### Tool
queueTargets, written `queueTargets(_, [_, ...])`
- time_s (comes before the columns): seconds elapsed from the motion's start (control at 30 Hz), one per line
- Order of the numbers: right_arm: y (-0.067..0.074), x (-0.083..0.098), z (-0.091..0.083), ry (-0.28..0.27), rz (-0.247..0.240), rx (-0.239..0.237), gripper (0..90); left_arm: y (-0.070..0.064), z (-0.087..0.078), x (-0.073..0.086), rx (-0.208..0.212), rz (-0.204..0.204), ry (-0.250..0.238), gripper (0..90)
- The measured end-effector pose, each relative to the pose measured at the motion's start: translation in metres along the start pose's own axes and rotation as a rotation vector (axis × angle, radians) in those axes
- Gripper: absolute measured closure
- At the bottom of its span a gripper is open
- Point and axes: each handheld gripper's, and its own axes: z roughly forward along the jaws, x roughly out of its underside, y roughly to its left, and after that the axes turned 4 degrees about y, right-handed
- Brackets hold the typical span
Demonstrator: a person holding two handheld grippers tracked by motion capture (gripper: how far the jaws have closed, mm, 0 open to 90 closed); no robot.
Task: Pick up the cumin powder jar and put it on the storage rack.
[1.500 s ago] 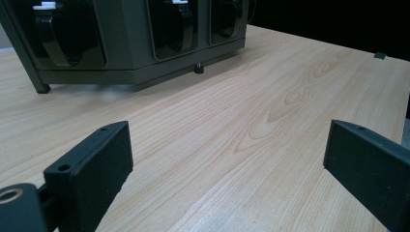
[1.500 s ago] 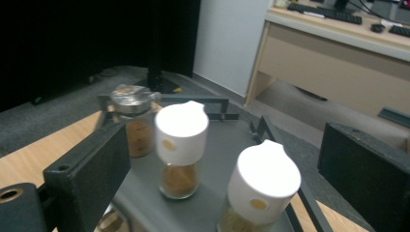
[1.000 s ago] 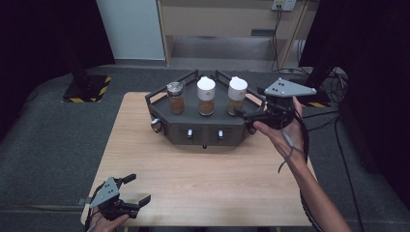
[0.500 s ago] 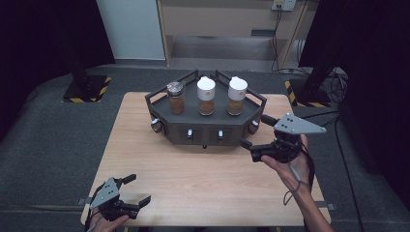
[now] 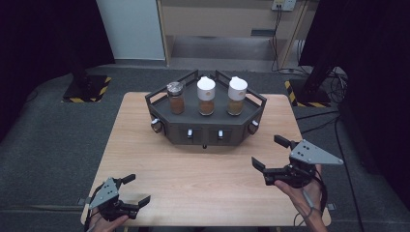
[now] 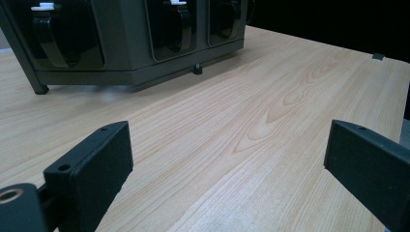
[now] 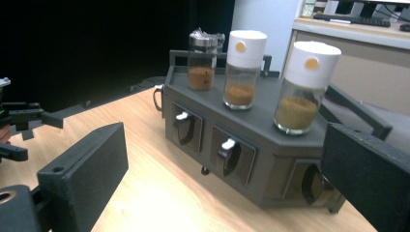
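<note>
Spice jars (image 5: pixel 206 95) are kept upright on the dark rack (image 5: pixel 208 128); both tools, left (image 5: pixel 133 191) and right (image 5: pixel 270 157), are held spread and empty above the bench (image 5: pixel 203 169), presumably for reaching.

No text, label or number can be read on anything here.

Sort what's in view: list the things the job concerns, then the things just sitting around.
Job things:
rack
silver-capped jar
middle white-capped jar
right white-capped jar
left gripper, open
right gripper, open

Just about:
table
striped floor bases
</note>
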Motion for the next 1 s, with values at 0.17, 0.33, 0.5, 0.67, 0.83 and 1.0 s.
queueTargets(0.17, [0.0,0.016,-0.01,0.017,0.023,0.022,3.1,0.0,-0.002,0.002,-0.004,-0.012,-0.019,2.2])
queueTargets(0.33, [-0.002,0.039,-0.019,0.024,0.041,0.052,3.0,0.001,-0.002,0.002,-0.006,-0.014,-0.02,2.1])
queueTargets(0.5, [-0.003,0.059,-0.025,0.03,0.051,0.068,2.4,0.001,-0.002,0.002,-0.007,-0.014,-0.02,2.1])
queueTargets(0.67, [-0.001,0.075,-0.028,0.025,0.048,0.08,2.1,0.0,-0.003,0.002,-0.008,-0.012,-0.022,2.1])
queueTargets(0.83, [0.0,0.09,-0.03,0.016,0.051,0.079,2.1,0.0,-0.004,0.003,-0.012,-0.014,-0.031,2.1])
queueTargets(1.0, [0.0,0.099,-0.03,0.028,0.059,0.081,2.1,0.0,-0.006,0.005,-0.019,-0.02,-0.042,2.2])
